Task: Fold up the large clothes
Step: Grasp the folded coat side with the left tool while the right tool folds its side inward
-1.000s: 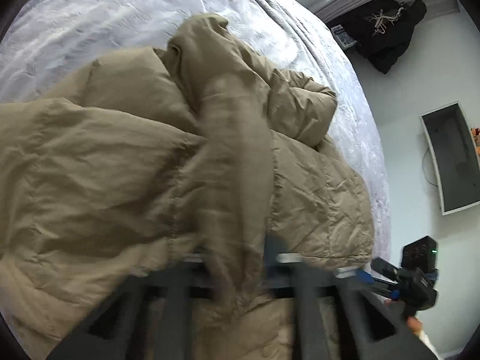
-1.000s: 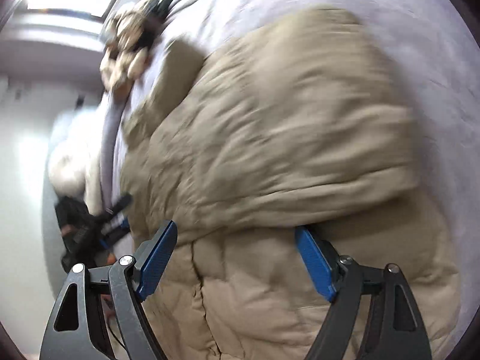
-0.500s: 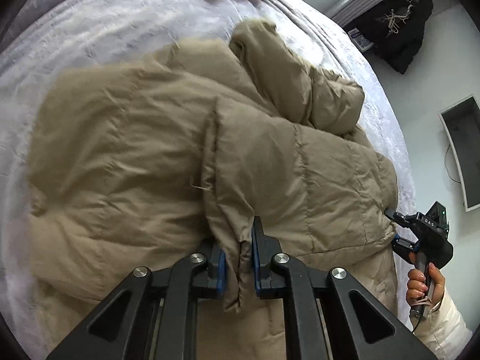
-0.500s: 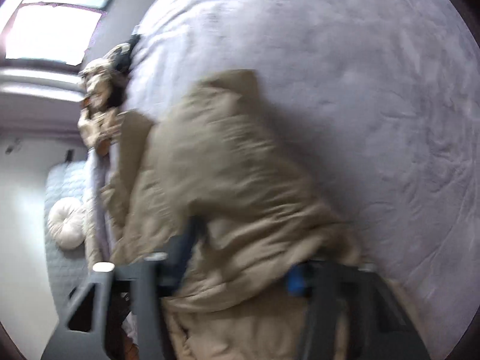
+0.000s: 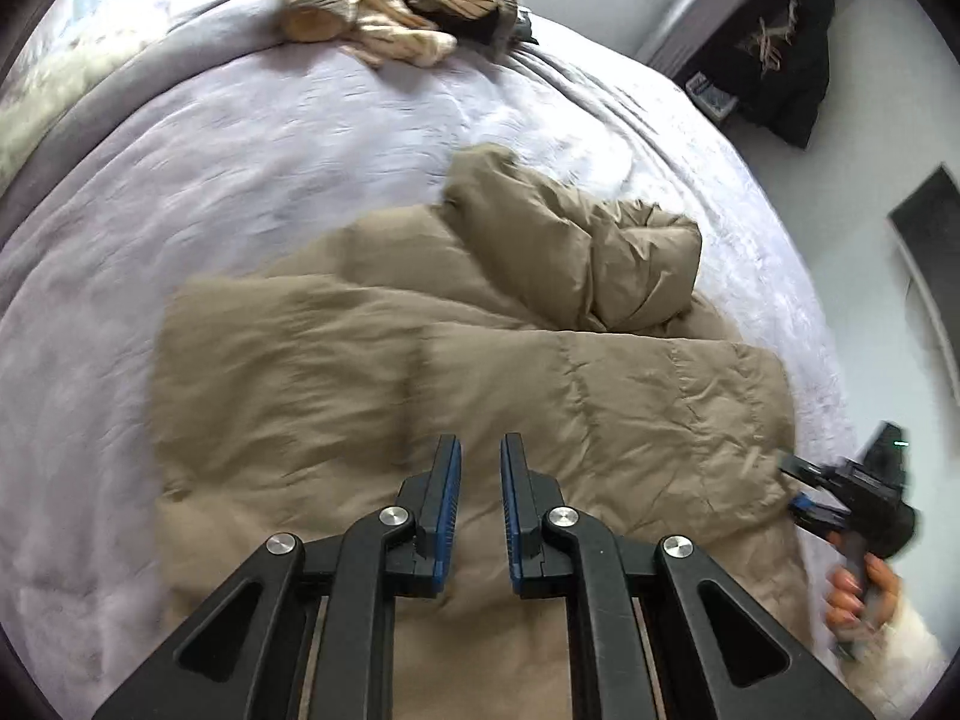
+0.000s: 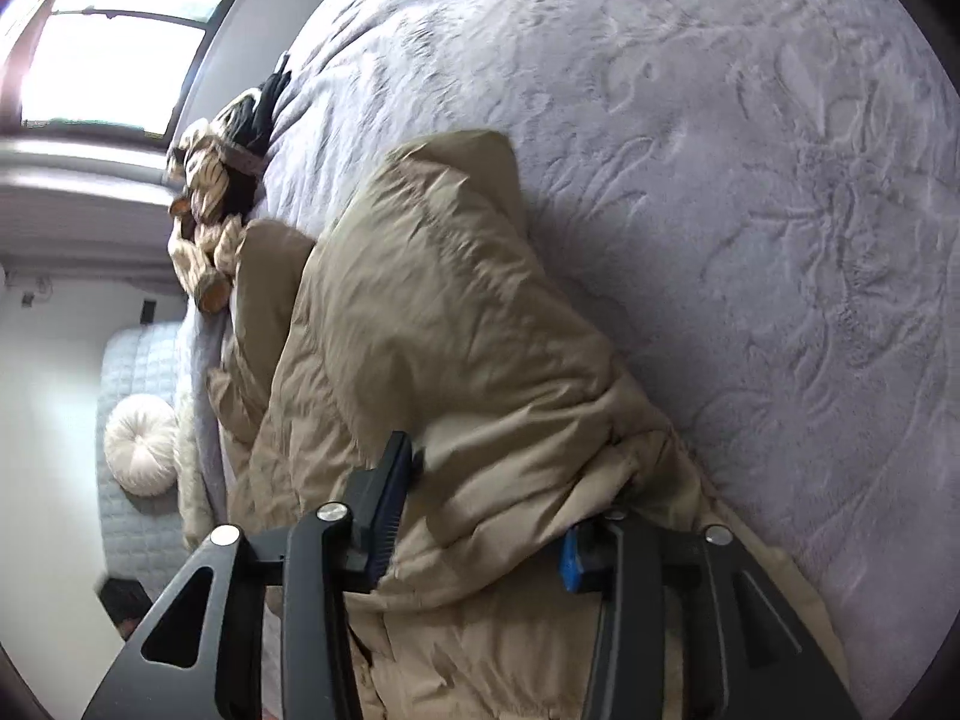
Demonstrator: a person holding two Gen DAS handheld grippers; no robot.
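Left tongs (image 5: 480, 480) parted by a narrow gap, nothing between the blue ribbed pads, black hinged arms with silver rivets poised just above the tan quilted puffer coat (image 5: 480, 372). Right tongs (image 6: 480, 522) spread wide, a puffy fold of the same coat (image 6: 432, 330) bulging between the pads; whether squeezed or merely straddled, cannot tell, since fabric hides the right pad's tip. Seen from the left wrist at the coat's right edge, gripped in a bare hand (image 5: 858, 594) with a white cuff.

Coat lying across the lavender bedspread (image 5: 300, 138) of the bed, near its front edge. Matte, lightly crinkled shell, stitched into broad padded channels, soft and bulky. Body spread roughly flat in a wide rectangle; one sleeve (image 5: 570, 252) heaped in rumpled folds on the far right part. Slightly blurred on the left side.

Bedspread plush, embossed with swirling leaf-like patterns (image 6: 810, 210). At the far edge, a heap of cream knitted clothes with dark stripes (image 5: 384, 0). Beyond the bed, a black garment (image 5: 774, 60) slumped against the pale wall, a dark flat panel (image 5: 930, 240) farther right. From the right wrist, a round white tufted cushion (image 6: 141, 444) on a pale quilted mat (image 6: 132, 528), bright window (image 6: 108, 54) above.
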